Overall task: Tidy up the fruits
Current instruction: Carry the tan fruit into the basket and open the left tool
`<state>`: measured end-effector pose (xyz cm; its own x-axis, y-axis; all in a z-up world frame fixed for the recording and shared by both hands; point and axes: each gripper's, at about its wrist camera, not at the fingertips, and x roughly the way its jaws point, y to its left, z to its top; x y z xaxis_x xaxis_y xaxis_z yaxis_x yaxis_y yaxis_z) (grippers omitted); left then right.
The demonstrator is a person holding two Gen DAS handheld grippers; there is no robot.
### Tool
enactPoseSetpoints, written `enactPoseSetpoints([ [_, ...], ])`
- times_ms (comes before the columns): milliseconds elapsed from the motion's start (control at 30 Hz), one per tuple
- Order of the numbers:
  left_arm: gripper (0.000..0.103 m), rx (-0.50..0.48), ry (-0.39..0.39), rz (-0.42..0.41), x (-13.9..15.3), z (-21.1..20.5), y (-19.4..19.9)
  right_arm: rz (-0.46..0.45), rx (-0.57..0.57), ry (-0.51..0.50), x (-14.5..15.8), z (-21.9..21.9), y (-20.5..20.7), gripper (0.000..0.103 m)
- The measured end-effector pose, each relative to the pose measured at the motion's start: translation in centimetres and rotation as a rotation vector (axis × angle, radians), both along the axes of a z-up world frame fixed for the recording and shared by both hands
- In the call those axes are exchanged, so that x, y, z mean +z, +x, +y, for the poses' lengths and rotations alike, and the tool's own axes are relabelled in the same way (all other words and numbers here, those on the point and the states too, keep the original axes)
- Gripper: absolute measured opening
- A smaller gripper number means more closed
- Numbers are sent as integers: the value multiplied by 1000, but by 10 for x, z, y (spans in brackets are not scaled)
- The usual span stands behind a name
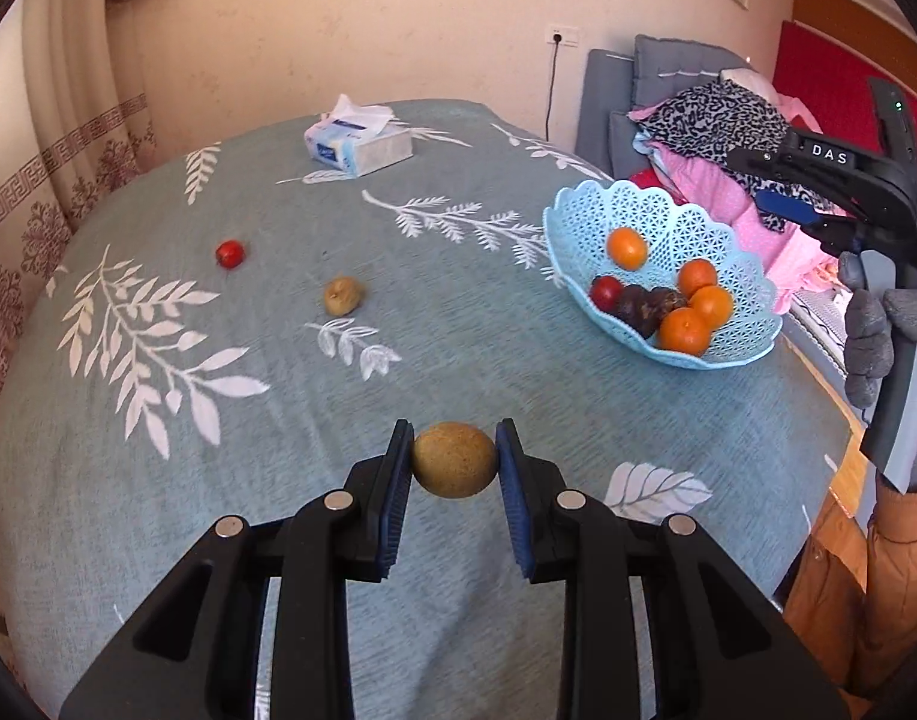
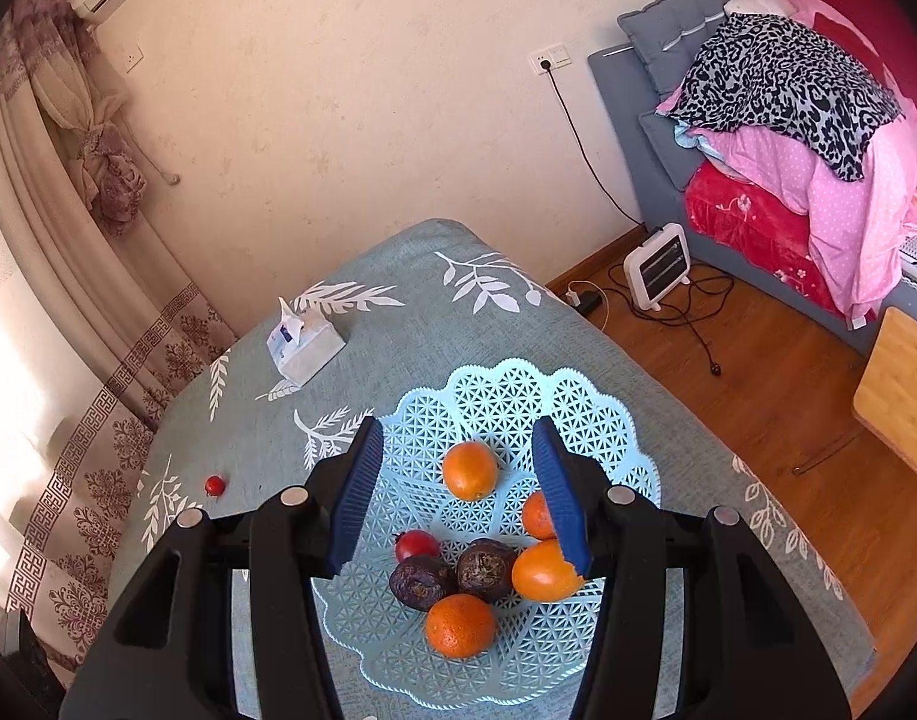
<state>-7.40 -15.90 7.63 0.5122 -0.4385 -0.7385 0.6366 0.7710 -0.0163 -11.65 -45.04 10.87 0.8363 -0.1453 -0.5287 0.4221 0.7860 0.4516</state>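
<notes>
Mid-carry: left tool (image 1: 455,461) clamped on a brown-green fruit (image 1: 454,459), lifted clear of the counter (image 1: 314,372), pads pressing both sides. Next move, by judgement: across to the right and over the blue basket (image 1: 584,222), then release above the oranges (image 1: 686,330) without knocking the rim. Right tool (image 2: 458,480) hanging over the basket with blades apart, holding nothing. Still loose on the counter at far left: a small red fruit (image 1: 229,253) and a yellowish fruit (image 1: 342,296).

Cream wall (image 2: 350,90), tied curtain (image 2: 98,138), wooden floor (image 2: 776,396) (heater (image 2: 656,267) plugged in), grey sofa (image 2: 656,138).
</notes>
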Motion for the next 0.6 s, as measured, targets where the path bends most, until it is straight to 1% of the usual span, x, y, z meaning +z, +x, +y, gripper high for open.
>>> enactPoseSetpoints([
  [167, 28, -95, -5, 0, 6, -55, 3, -14, -22, 1, 5, -8, -5, 53],
  [267, 28, -132, -16, 18, 6, -84, 8, -13, -29, 3, 5, -11, -6, 53],
  [333, 28, -148, -15, 27, 4, -100, 13, -12, -27, 5, 4, -12, -6, 56],
  [467, 29, -171, -9, 39, 0, -124, 18, -17, -33, 13, 4, -16, -6, 57],
  [600, 29, -180, -23, 41, -2, -132, 22, -17, -40, 21, 3, -19, -6, 57],
])
